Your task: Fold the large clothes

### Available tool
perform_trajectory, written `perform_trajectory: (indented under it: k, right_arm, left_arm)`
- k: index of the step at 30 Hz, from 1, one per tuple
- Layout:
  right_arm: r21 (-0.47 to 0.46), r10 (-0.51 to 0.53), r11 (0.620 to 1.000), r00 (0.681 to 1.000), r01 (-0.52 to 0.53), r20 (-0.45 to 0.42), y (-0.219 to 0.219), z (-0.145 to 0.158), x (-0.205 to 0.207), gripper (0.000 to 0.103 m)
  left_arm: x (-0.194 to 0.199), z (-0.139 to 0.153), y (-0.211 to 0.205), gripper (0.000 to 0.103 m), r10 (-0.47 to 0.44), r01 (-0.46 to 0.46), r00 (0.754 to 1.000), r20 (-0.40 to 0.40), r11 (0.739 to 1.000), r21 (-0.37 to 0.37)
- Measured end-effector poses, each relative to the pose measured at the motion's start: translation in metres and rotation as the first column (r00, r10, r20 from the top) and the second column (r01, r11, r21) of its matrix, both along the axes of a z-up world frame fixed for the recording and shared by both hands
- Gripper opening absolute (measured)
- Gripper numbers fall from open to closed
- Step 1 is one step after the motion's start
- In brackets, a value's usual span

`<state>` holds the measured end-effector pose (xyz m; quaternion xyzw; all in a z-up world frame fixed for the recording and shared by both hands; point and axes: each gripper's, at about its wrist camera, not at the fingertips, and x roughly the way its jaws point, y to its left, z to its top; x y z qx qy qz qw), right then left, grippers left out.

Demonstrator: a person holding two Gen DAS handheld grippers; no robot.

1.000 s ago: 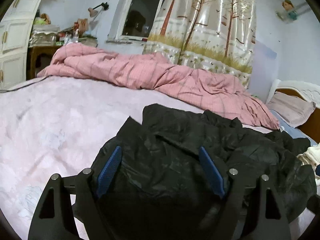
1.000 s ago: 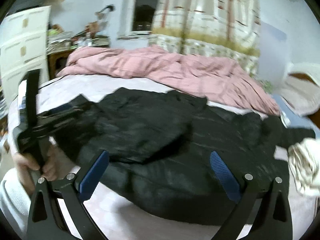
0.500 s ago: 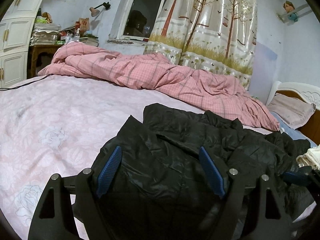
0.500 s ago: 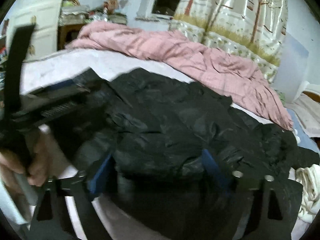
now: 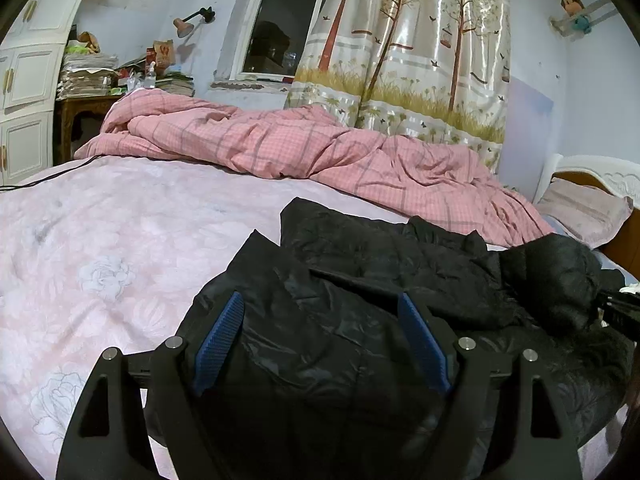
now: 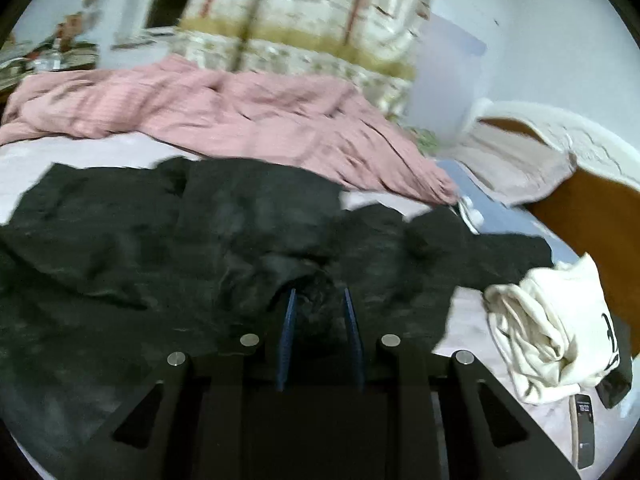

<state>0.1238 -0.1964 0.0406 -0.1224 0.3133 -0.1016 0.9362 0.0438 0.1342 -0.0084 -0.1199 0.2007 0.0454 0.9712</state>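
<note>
Black puffy jacket (image 5: 360,280) sprawls crumpled on the pink bed (image 5: 100,240), no neat fold yet, most work left; left tongs (image 5: 320,340) gape empty above it, right tongs (image 6: 318,332) nearly closed pinching fabric at 6 o'clock.

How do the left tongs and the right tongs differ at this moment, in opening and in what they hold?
The left tongs stand wide open, hovering over the black jacket and gripping nothing; the right tongs are nearly closed, pinching a dark fold of that jacket. The left view is sharp, the right blurred. Both have blue pads and black frames.
</note>
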Motion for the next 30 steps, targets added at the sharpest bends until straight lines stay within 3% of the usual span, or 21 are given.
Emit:
perform_trajectory:
  k: [4, 9, 14, 16, 19, 21, 24, 25, 28, 30]
  right_arm:
    - [0.021, -0.059, 0.998, 0.997, 0.06, -0.041, -0.037, -0.003, 0.015, 0.026]
    - [0.147, -0.05, 0.987, 0.995, 0.063, -0.09, -0.069, -0.002, 0.02, 0.027]
    - [0.365, 0.091, 0.931, 0.979, -0.018, -0.182, -0.075, -0.003, 0.036, 0.037]
    - [0.406, 0.148, 0.912, 0.968, -0.054, -0.203, -0.067, -0.004, 0.044, 0.037]
    - [0.409, 0.216, 0.907, 0.943, -0.098, -0.254, -0.052, -0.011, 0.06, 0.037]
    - [0.404, 0.259, 0.907, 0.918, -0.123, -0.302, -0.044, -0.02, 0.071, 0.037]
    - [0.379, 0.263, 0.919, 0.885, -0.109, -0.384, -0.041, -0.039, 0.092, 0.037]
    - [0.374, 0.249, 0.923, 0.879, -0.089, -0.406, -0.044, -0.045, 0.098, 0.037]
    - [0.357, 0.206, 0.933, 0.871, -0.038, -0.447, -0.056, -0.055, 0.114, 0.036]
    - [0.362, 0.208, 0.932, 0.865, -0.032, -0.457, -0.06, -0.057, 0.123, 0.035]
  left_arm:
    - [0.001, 0.002, -0.003, 0.078, -0.005, 0.005, 1.0, -0.003, 1.0, 0.017]
    - [0.001, 0.002, -0.005, 0.078, -0.009, 0.009, 1.0, -0.009, 1.0, 0.028]
    - [0.002, 0.007, -0.008, 0.078, -0.021, 0.021, 1.0, 0.0, 0.999, 0.04]
    - [0.005, 0.018, -0.015, 0.078, -0.069, 0.068, 0.997, 0.021, 0.996, 0.051]
    - [0.035, 0.04, -0.037, 0.064, -0.147, 0.154, 0.986, -0.075, 0.983, 0.096]
    - [0.065, 0.045, -0.048, 0.058, -0.207, 0.223, 0.963, -0.173, 0.972, 0.078]
    - [0.116, 0.038, -0.055, 0.045, -0.21, 0.236, 0.922, -0.326, 0.971, 0.041]
    - [0.132, 0.032, -0.055, 0.044, -0.204, 0.232, 0.9, -0.385, 0.972, 0.029]
    - [0.175, -0.003, -0.051, 0.032, -0.212, 0.246, 0.786, -0.581, 0.969, -0.021]
    - [0.188, -0.016, -0.047, 0.032, -0.191, 0.246, 0.758, -0.624, 0.969, 0.002]
